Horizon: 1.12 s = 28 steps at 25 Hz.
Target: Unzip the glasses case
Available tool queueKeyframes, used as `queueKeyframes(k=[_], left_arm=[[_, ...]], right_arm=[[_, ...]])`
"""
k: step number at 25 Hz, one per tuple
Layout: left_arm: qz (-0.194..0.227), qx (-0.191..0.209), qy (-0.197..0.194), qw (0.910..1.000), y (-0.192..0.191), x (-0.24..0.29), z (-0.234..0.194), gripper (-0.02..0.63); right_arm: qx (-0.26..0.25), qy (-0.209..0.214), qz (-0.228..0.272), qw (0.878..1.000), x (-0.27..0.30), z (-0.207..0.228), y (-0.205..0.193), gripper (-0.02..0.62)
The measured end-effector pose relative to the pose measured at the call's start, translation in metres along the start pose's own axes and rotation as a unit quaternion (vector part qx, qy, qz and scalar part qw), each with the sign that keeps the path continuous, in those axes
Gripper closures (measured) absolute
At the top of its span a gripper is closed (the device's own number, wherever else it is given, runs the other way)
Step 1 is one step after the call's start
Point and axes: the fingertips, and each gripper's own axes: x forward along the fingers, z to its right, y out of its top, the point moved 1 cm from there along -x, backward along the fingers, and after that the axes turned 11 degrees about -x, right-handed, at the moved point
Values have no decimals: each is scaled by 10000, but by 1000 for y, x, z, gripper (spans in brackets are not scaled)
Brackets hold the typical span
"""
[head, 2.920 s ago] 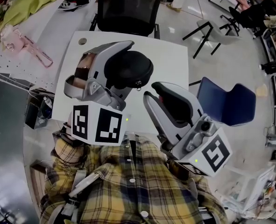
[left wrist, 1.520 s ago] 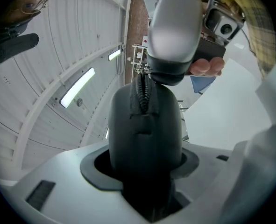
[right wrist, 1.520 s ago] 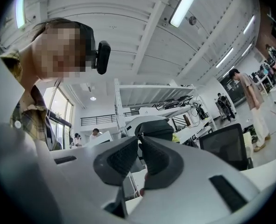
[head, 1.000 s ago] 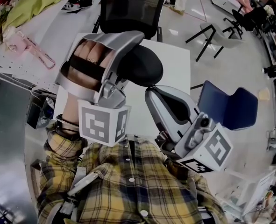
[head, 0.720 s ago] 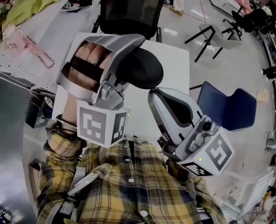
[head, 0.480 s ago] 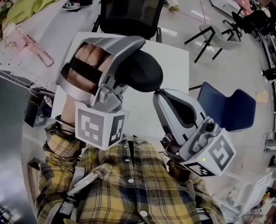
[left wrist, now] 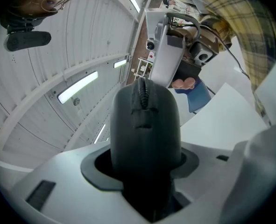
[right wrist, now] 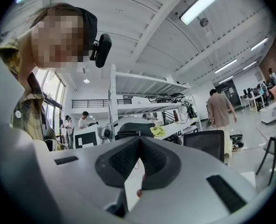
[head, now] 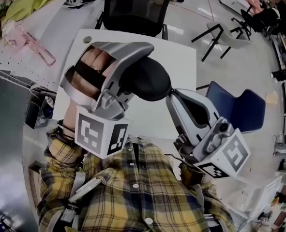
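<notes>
In the head view, the left gripper (head: 133,71) held the black glasses case (head: 150,81) up over the white table (head: 181,62). Its jaws were squeezed on the sides of the case. The right gripper (head: 173,94) had its tips touching the near edge of the case.

In the left gripper view, the case stood between the jaws, held tight on both sides. The zip (left wrist: 142,94) ran up the middle of the case and looked closed. So the zip was facing the other gripper, which is a good way to hold it.

In the right gripper view, the jaws were pressed together at the tips. They looked to be pinching the small zip pull (right wrist: 139,133), with the case just behind it.

To do this step well, I think the left gripper should squeeze hard so the case cannot turn. The right gripper should pull slowly along the line of the zip, going round the curve. It should not tug straight away from the case, or the little pull may slip out.
</notes>
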Motion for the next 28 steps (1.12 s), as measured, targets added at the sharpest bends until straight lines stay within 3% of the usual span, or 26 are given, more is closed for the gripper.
queueKeyframes(k=[20,28], left_arm=[[133,-231,-423,9987,2,-7,25,362],[461,-547,-732,9947,11,-7,32,362]], right_arm=[[53,330,-463,9984,-2,0,-19,597],[4,450,-638,9969,-2,6,-23,597]])
